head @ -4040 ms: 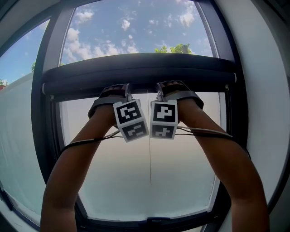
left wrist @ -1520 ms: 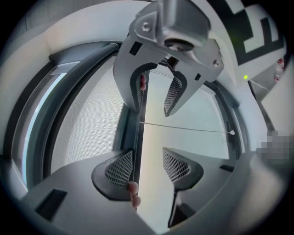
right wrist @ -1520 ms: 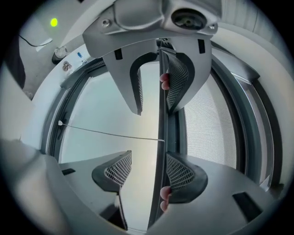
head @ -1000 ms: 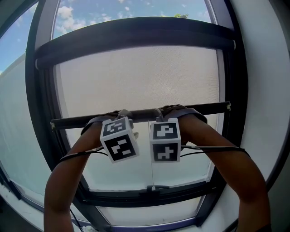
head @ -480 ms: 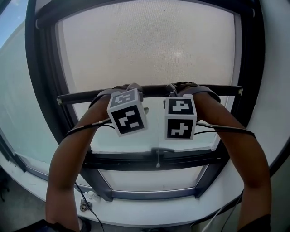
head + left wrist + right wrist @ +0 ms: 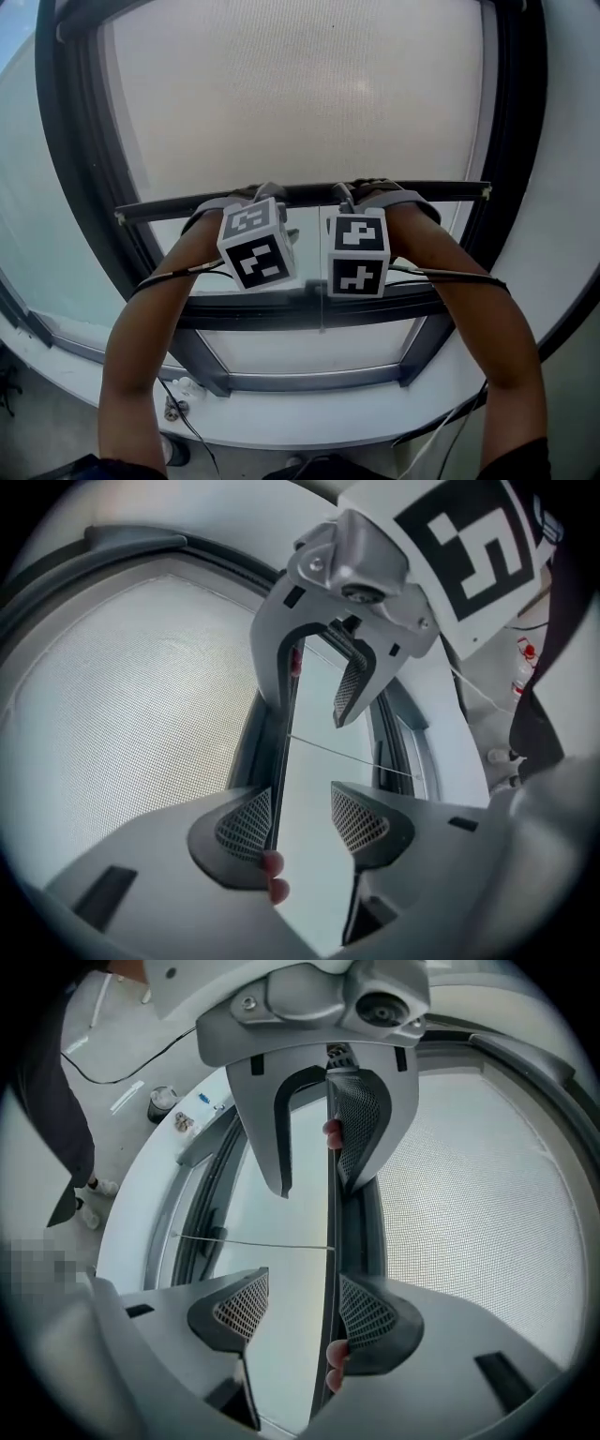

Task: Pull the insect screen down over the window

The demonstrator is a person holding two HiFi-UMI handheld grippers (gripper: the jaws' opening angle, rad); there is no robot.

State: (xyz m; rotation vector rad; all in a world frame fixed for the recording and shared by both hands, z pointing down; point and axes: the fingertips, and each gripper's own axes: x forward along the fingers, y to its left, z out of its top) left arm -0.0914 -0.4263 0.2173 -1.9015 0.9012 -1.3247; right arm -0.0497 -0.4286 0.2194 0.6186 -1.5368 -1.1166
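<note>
Bar point(image 6: 159, 210) is sitting inside left claw point(image 6: 302, 822) and right claw point(image 6: 305, 1314), both spread, not pinching. Hooking over it is likely sufficing to drag screen point(image 6: 300, 103) down.

The insect screen point(image 6: 300, 94), a fine pale-grey mesh, hangs flat and taut over most of the window point(image 6: 84, 187), filling the dark frame toward 12 o'clock. Its slim dark bottom bar point(image 6: 309, 194) lies nearly level from 9 to 3 o'clock. Toward 6 o'clock, a band of glass point(image 6: 309, 349) is uncovered.
</note>
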